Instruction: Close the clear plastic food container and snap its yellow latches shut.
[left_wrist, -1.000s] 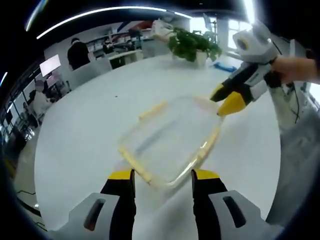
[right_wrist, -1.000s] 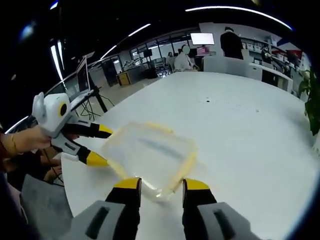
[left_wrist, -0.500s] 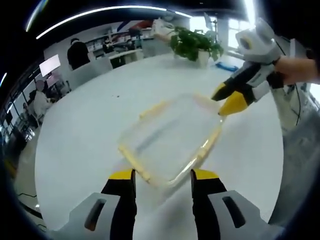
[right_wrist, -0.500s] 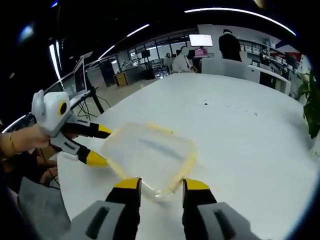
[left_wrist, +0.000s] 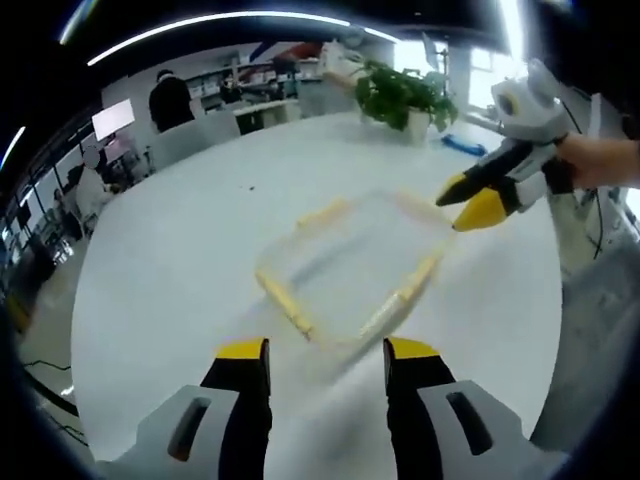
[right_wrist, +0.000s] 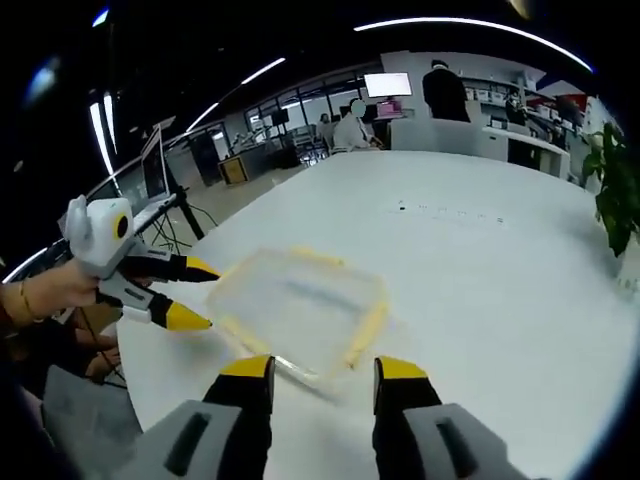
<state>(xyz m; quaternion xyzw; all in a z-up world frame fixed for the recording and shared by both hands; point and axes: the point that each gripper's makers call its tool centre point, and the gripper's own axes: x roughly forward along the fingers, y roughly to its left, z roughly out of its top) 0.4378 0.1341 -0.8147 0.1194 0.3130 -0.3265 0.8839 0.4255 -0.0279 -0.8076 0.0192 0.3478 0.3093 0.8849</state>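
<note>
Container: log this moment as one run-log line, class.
container: lid on, on table | left gripper: open, just short of it | right gripper: open, opposite side | latches: state unclear

We saw bright ceiling strips (left_wrist: 200, 25) glaring overhead; motion blur smeared the container (left_wrist: 350, 270), and edges bent.

Left tool (left_wrist: 326, 352) jaws apart, near container (left_wrist: 352, 265) on white table (left_wrist: 180, 260); right tool (left_wrist: 470, 200) beside far corner.
</note>
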